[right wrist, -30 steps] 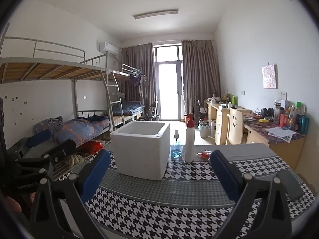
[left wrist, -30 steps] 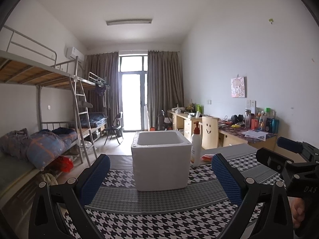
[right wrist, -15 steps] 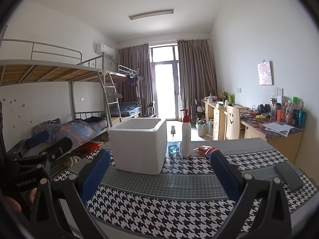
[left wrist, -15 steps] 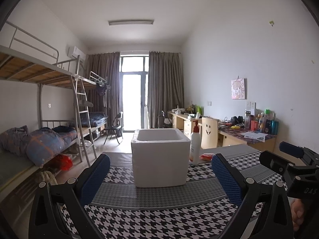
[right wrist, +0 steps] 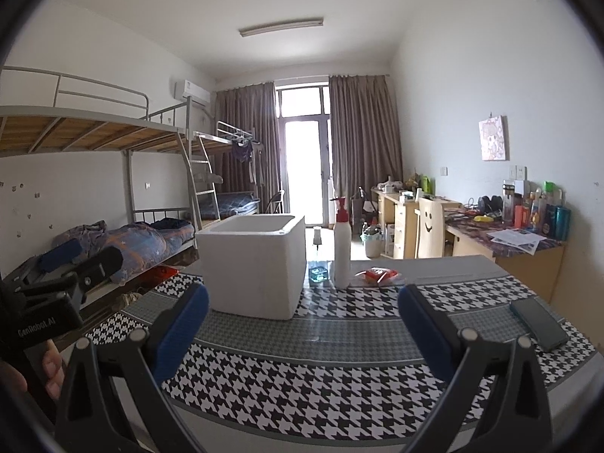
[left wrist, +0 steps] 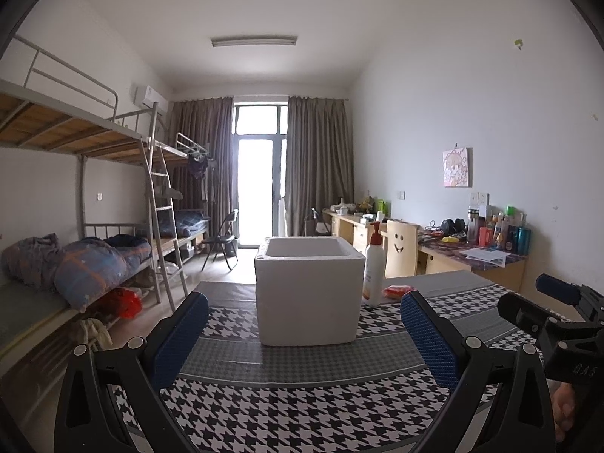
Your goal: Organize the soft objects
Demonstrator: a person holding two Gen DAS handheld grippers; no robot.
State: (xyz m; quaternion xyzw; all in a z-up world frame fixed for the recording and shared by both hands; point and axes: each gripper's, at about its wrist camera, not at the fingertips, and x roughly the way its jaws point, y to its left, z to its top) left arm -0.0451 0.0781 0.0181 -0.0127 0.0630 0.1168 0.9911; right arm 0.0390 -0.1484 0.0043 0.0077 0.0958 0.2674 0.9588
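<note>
A white foam box (left wrist: pixel 306 290) stands open-topped on the houndstooth tablecloth (left wrist: pixel 302 407); it also shows in the right wrist view (right wrist: pixel 252 268). A red soft packet (right wrist: pixel 377 275) lies behind it by a white pump bottle (right wrist: pixel 342 249); the packet also shows in the left wrist view (left wrist: pixel 396 290). My left gripper (left wrist: pixel 304 339) is open and empty, well short of the box. My right gripper (right wrist: pixel 302 334) is open and empty, right of the box. Each gripper shows in the other's view, the right one (left wrist: pixel 558 313) and the left one (right wrist: pixel 68 264).
A small glass bottle with blue liquid (right wrist: pixel 318 264) stands between box and pump bottle. A black phone (right wrist: pixel 538 322) lies at the table's right. Bunk beds (left wrist: pixel 75 256) line the left wall, desks (left wrist: pixel 472 256) the right wall.
Both views have tilted up slightly, so the box and bottles sit a little lower and nearer in frame. Both grippers stay open and empty.
</note>
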